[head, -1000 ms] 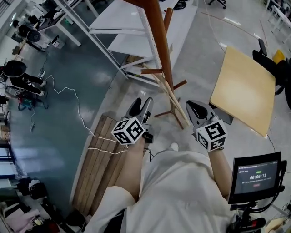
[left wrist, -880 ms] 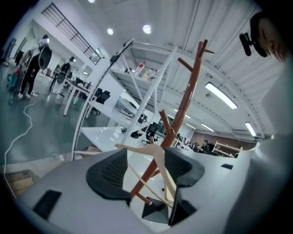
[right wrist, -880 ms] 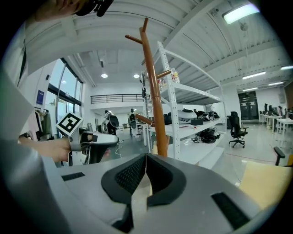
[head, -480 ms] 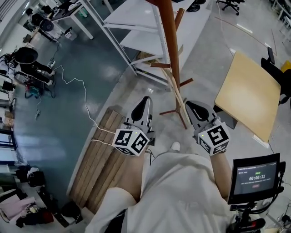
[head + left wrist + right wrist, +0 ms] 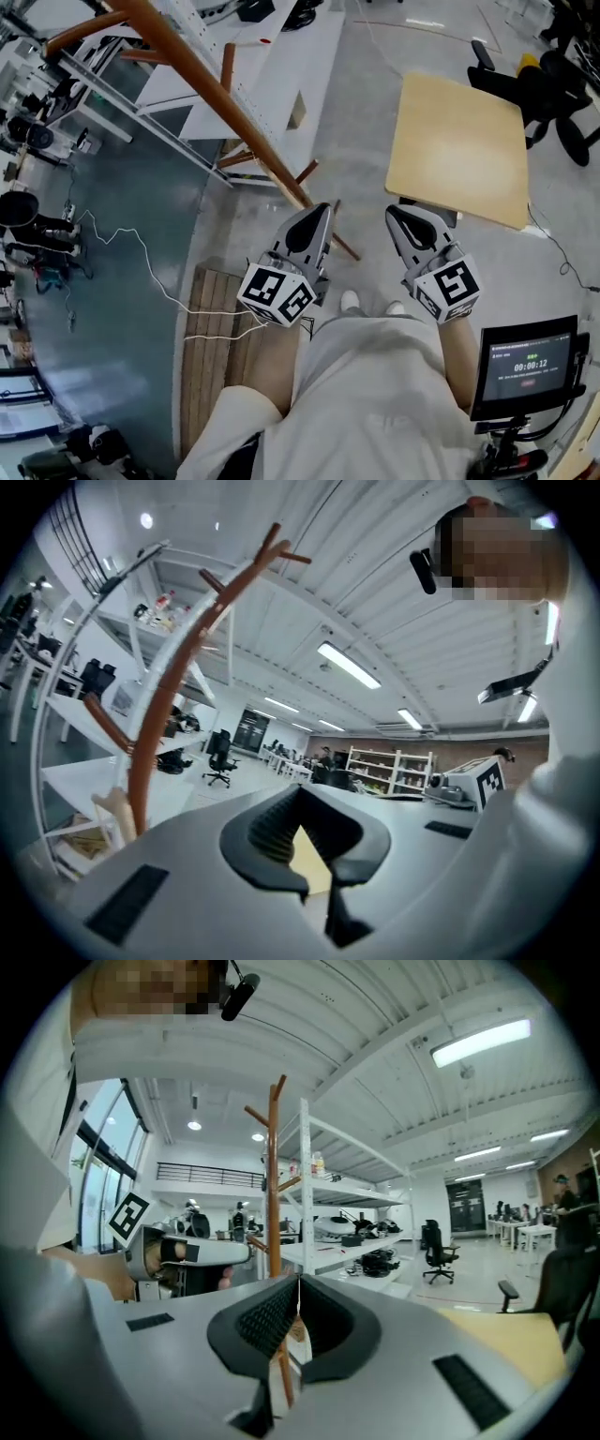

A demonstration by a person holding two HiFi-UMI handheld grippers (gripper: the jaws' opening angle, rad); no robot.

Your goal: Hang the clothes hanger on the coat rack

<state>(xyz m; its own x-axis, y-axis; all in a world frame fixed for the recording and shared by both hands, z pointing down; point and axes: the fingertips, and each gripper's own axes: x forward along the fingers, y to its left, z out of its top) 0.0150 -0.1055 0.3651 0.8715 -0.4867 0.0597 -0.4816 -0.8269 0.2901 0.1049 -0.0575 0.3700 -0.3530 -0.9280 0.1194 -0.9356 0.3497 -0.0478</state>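
Branching brn wood coat rack point(image 5: 220, 103), smooth.

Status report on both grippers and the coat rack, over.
Left gripper just closed, right gripper shut, both empty. Coat rack stands ahead, untouched. No hanger clearly in view. Nothing in the way.

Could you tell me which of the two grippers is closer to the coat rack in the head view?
The left gripper: its tip nearly meets the coat rack, whereas the right gripper lies nearer the tan tabletop.
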